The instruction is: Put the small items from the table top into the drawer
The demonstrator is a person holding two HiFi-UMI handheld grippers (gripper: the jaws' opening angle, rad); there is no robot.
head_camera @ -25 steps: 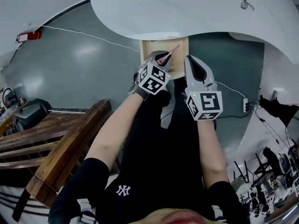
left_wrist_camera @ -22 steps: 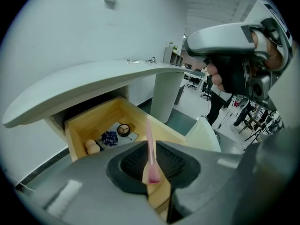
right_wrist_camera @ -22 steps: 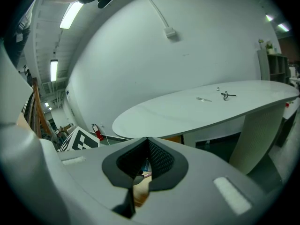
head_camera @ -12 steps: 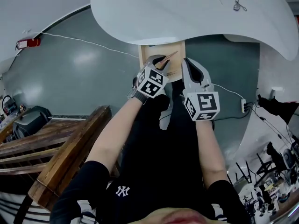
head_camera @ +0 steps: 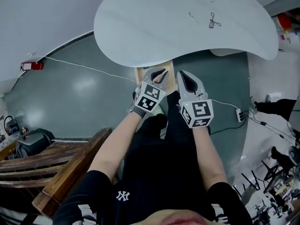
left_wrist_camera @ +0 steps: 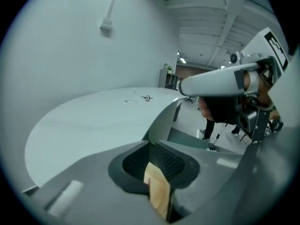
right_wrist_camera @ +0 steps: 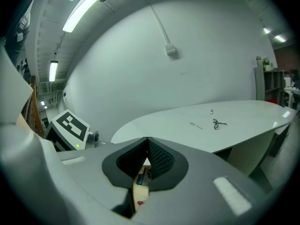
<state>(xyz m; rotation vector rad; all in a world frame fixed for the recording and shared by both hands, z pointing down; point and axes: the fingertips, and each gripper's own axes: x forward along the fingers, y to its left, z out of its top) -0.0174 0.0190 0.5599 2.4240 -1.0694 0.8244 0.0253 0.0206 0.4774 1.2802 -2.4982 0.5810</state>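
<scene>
Jaws together; left gripper, right gripper by table.

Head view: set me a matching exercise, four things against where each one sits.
Things:
1. clip
2. drawer
3. power strip
4. wooden bench

Places:
A. under the table, pulled open
B. on the floor, at the right
C. on the table
D. on the floor, lower left

Pairs: 1-C, 2-A, 3-B, 4-D

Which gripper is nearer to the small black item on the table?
Right. In the head view the right gripper is below the small black item, slightly left; the left gripper is farther left.
</scene>
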